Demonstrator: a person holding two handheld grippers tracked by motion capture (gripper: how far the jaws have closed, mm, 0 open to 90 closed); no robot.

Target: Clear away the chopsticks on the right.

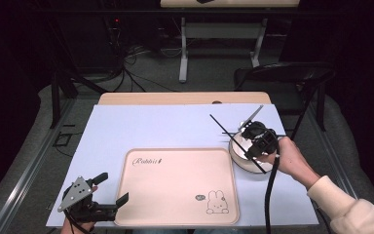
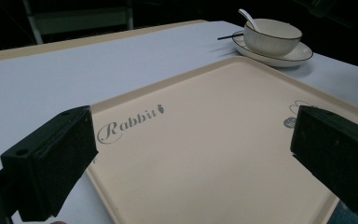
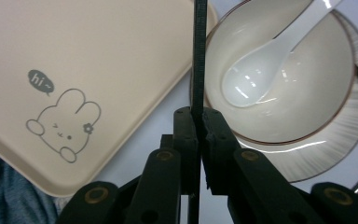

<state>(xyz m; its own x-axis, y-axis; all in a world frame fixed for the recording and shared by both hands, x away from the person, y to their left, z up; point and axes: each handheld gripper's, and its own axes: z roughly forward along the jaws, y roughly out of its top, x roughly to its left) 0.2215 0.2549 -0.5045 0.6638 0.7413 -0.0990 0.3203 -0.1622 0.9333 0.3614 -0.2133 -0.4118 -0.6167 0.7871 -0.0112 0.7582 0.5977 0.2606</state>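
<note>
Black thin chopstick: clamped in right tongs, over white ceramic bowl, tray's 3 o'clock. Light, stiff, slippery; grip mid-shaft. Left tongs gaping, empty, at tray's 8 o'clock.

A smooth, matt, plastic-looking finish is shown by the cream tray, printed in grey. Beside the tray, a glossy glazed ceramic look is given by the white bowl, its saucer and the spoon. A matt black chopstick is seen. The tray is laid on matt, paper-like pale sheeting.
</note>
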